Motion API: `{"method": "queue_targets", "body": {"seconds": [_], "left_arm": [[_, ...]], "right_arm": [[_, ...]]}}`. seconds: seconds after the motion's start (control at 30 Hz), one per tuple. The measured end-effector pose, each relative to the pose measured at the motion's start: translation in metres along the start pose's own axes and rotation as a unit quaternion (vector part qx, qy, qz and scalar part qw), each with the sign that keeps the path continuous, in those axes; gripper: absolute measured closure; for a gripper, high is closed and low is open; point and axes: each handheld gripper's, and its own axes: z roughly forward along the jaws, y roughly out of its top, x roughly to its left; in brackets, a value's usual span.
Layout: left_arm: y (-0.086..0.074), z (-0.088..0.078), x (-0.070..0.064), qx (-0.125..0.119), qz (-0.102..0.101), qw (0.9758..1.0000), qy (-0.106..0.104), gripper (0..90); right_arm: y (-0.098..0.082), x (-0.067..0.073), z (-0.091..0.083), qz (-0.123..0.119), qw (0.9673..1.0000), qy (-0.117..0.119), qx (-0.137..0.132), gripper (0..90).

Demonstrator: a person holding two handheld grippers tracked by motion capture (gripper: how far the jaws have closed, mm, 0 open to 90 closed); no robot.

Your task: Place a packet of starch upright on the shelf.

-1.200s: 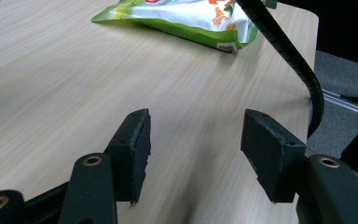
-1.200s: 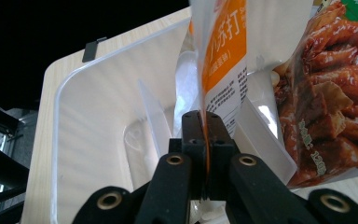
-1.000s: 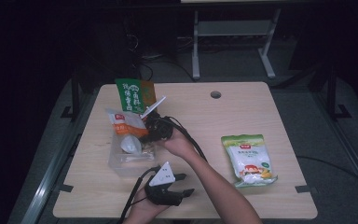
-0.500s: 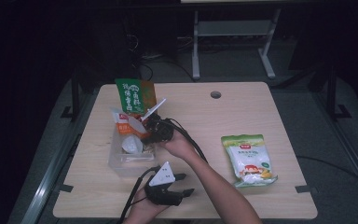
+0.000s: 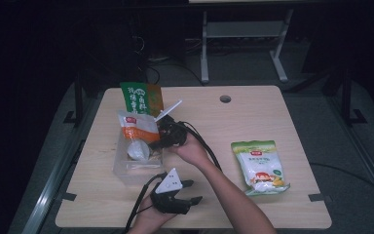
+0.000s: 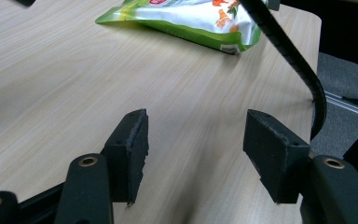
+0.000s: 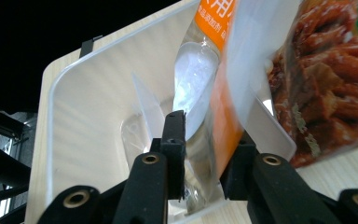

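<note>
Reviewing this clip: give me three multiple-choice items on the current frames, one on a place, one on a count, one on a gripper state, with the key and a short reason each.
1. Where does the green-edged white pouch lie?
A. inside the clear bin
B. flat on the table's right part
C. on the floor

2. How many pouches show in the high view?
A. one
B. three
C. five

3. How does the left gripper stand?
A. open, nothing between the jaws
B. shut on a pouch
C. shut on a cable

Key: 1 B, it lies alone on the wooden table, apart from the clear bin. 2 B, the green-edged white pouch, the orange and white pouch held by the right gripper over the bin, and the green pouch behind. 3 A, bare wood shows between its spread jaws.
</note>
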Motion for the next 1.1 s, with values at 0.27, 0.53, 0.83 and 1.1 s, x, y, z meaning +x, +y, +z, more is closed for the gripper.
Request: {"method": "queue_targets", "body": {"seconds": [0.27,0.53,0.83,1.1], "left_arm": [[0.001,-0.002,0.003,-0.003,-0.01,0.9999,0.005,37.6],[0.001,-0.001,0.003,-0.002,-0.004,1.0,0.004,37.0],[0.001,-0.001,0.003,0.003,-0.004,1.0,0.005,36.7],[0.001,0.0,0.004,0.005,-0.002,1.0,0.005,36.7]], "right_arm": [[-0.009,-0.001,-0.022,0.01,0.9997,0.003,-0.02,68.1],[-0.023,-0.001,-0.047,0.011,0.9995,-0.003,-0.029,63.4],[-0.041,-0.005,-0.07,0.025,0.9992,-0.014,-0.029,58.7],[-0.051,-0.009,-0.08,0.023,0.999,-0.022,-0.033,56.9]]}}
